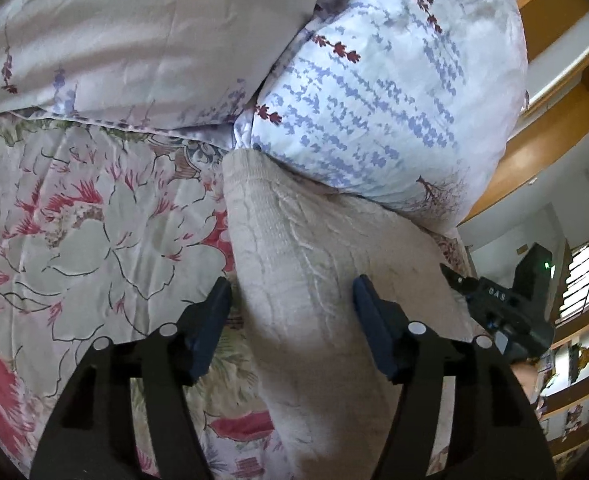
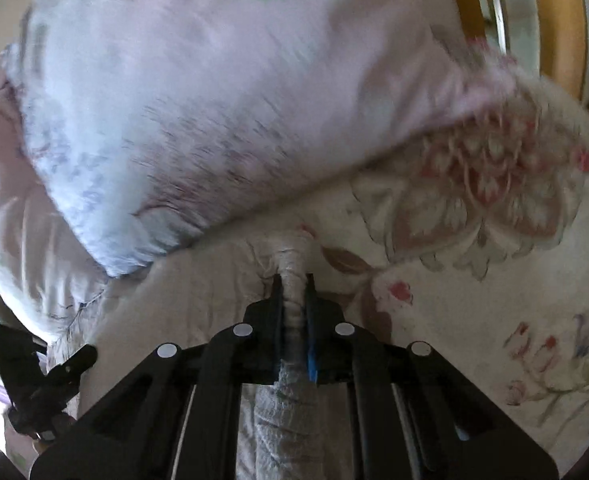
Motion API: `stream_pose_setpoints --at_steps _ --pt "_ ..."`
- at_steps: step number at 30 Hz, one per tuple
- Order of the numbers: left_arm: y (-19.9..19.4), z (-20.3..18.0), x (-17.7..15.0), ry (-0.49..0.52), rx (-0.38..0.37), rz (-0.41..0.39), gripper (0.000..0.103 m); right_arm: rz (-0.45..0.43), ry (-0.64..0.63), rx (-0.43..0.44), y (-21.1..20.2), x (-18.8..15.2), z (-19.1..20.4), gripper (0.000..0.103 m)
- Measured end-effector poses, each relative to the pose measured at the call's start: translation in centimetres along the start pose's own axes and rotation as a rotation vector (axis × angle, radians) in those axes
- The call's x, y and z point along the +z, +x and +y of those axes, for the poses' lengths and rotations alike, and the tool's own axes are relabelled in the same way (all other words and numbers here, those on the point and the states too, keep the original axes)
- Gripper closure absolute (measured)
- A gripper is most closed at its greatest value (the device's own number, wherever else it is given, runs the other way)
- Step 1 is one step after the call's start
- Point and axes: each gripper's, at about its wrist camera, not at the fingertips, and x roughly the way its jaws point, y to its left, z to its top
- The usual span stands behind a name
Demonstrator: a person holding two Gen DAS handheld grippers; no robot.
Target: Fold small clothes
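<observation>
The cream, cable-knit small garment (image 1: 294, 264) lay stretched over a floral quilted bedspread (image 1: 74, 232), running away from the left gripper (image 1: 290, 300) toward the pillows. That gripper's dark blue fingers (image 1: 368, 300) stood spread wide, one on each side of the knit strip, with the fabric between them; whether either pad touched the cloth could not be told. To its right, the right gripper (image 1: 454, 278) showed at the garment's far edge, its tips drawn together.

In the right wrist view, the right gripper (image 2: 294, 280) was clamped on a bunched, twisted ridge of the same knit garment (image 2: 290, 360), the cloth squeezed narrow between the black fingers (image 2: 276, 292) and poking out just past their tips. The left gripper (image 2: 70, 360) appeared at the lower left edge.

Beyond the garment, a pale blue pillow printed with lavender sprigs (image 1: 394, 100) rested on its far end, and a pinkish satin pillow (image 1: 134, 40) lay beside that. Wooden shelving (image 1: 554, 20) rose behind.
</observation>
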Motion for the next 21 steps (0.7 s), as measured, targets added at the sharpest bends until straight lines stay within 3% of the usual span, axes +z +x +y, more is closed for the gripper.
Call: stream_pose_setpoints --at_steps 6,9,10,14,17,21 --pt "0.4 -0.3 0.0 0.002 0.009 -0.009 0.040 0.018 -0.002 -0.025 0.2 0.2 0.4 0.089" --pt "-0.2 -0.2 -0.3 -0.010 0.007 -0.008 0.031 0.008 0.012 -0.009 -1.8 0.1 -0.2 0.060" --pt "-0.6 -0.3 -0.4 -0.005 -0.006 -0.005 0.028 0.003 0.020 0.004 -2.8 -0.1 -0.5 0.042" --pt "-2.2 -0.8 -1.1 0.028 -0.056 -0.012 0.011 0.004 0.030 0.090 -5.0 -0.8 -1.2 0.025" --pt "-2.5 -1.3 -1.6 0.051 -0.070 -0.009 0.006 0.049 0.048 0.119 -5.4 -1.5 -1.9 0.025" --pt "-1.5 -2.8 -2.3 0.114 0.027 0.000 0.006 0.088 0.064 0.138 -4.6 -2.7 -2.3 0.025"
